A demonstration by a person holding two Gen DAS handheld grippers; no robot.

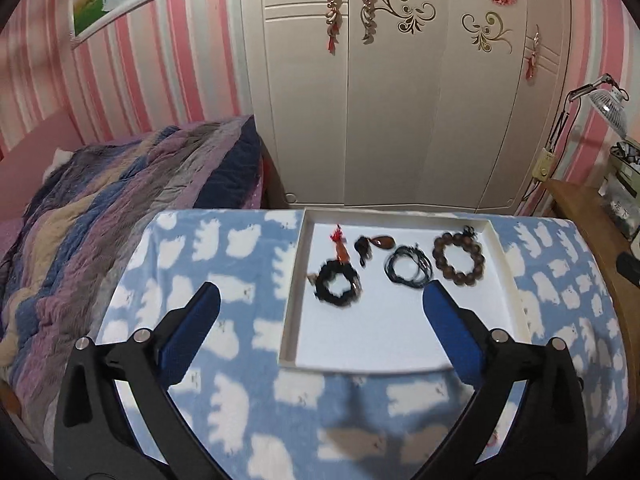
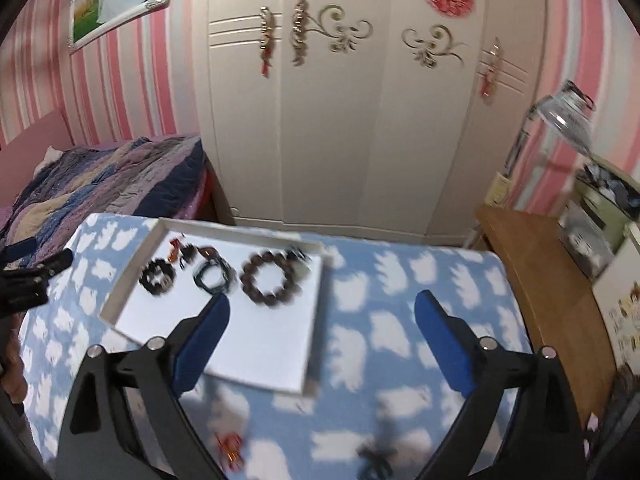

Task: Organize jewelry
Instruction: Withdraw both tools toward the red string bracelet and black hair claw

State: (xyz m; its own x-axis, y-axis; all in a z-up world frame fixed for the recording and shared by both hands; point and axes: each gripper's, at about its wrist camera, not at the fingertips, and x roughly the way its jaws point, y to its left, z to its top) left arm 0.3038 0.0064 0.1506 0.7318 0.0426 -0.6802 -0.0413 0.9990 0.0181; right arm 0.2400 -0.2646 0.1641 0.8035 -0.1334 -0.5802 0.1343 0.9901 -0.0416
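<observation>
White tray (image 1: 505, 264) holds two bracelets, one cord, one pendant.

Motion blur smears the right wrist view, so the red trinket (image 2: 229, 451) and the dark piece (image 2: 376, 460) near the bottom edge cannot be identified. The left tool (image 2: 28, 280) is cut off by that picture's left edge.

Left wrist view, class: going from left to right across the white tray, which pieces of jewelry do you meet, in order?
In the white tray: black bead bracelet → amber pendant → black cord loop → brown wooden bead bracelet.
</observation>
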